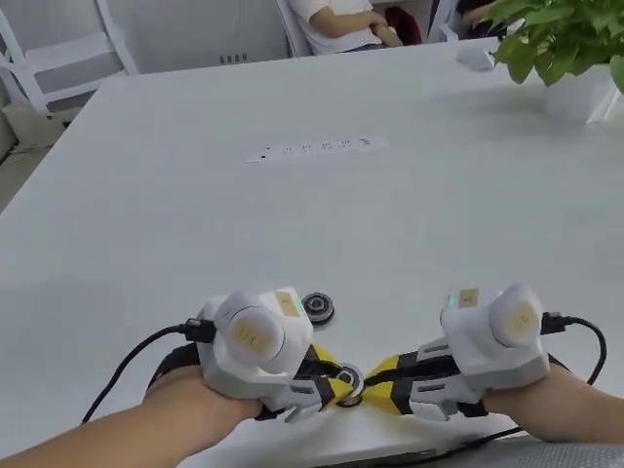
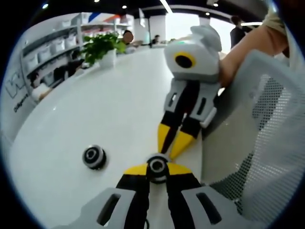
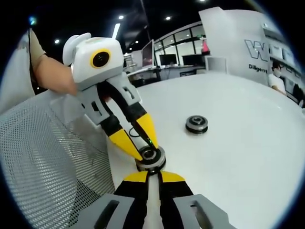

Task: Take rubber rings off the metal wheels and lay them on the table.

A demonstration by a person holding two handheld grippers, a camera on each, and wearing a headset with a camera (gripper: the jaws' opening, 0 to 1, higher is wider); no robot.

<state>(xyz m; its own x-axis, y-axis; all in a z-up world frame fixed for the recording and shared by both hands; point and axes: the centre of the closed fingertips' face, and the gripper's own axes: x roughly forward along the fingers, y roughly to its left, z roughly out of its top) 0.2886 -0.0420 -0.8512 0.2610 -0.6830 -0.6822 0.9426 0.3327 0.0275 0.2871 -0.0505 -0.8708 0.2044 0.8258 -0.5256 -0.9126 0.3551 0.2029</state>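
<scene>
Metal wheel (image 1: 347, 380) at the near edge of the white table (image 1: 292, 224), caught between the two grippers, whose yellow tips meet over it from opposite sides.

Left gripper (image 2: 157, 169): jaws parted only by the wheel's width, one yellow tip on each side of it, gripping the wheel across its body. In the right gripper view the same jaws slope down from the upper left and straddle the wheel.

Right gripper (image 3: 150, 176): jaws drawn nearly together, with only a thin slit between the black fingers. Its tips press on the wheel's near rim. Whether they pinch a ring there or only touch the metal cannot be made out. In the left gripper view its two tips converge to a narrow point against the far side of the wheel.

Second wheel (image 1: 318, 307): lying flat on the table, just beyond the left gripper and clear of both sets of jaws, with a dark band round its rim.

Black cables (image 1: 127, 366) trail back from both grippers towards the person's arms. A mesh chair (image 2: 271, 143) stands close against the table edge behind the grippers.

Farther out, a white power strip (image 1: 317, 149) lies mid-table, a potted plant (image 1: 556, 39) occupies the far right corner, and a seated person (image 1: 341, 24) is at the far side.
</scene>
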